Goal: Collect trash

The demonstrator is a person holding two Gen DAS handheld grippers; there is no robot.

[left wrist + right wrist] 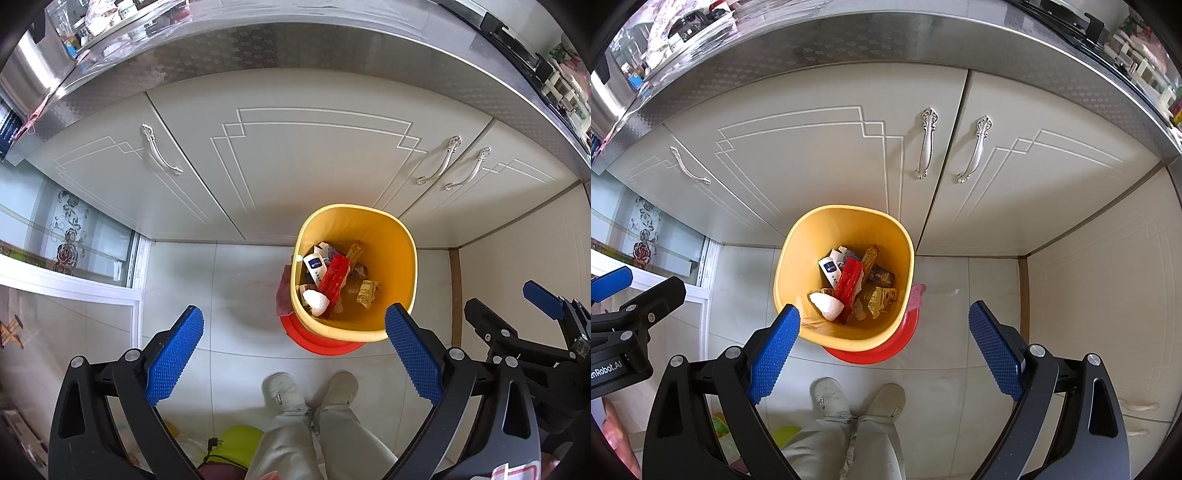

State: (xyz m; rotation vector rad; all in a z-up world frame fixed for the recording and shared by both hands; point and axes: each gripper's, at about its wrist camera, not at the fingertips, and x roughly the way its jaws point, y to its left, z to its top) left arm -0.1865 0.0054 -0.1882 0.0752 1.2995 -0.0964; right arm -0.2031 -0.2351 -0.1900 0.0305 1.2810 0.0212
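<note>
A yellow trash bin (399, 254) stands on the tiled floor against the cabinet, seen from above; it also shows in the right wrist view (809, 251). Inside lie a red box (334, 277), a white crumpled tissue (316, 301), a white tube (314, 267) and several wrappers (369, 291). My left gripper (295, 334) is open and empty, above the floor just left of and in front of the bin. My right gripper (884, 330) is open and empty, above the bin's near rim. Each gripper shows at the edge of the other's view.
A red round lid or base (317, 341) lies under the bin's near side. A pink cloth (916, 295) lies right of the bin. Cream cabinet doors (295, 166) with silver handles and a steel counter rise behind. The person's feet (284, 391) stand near the bin.
</note>
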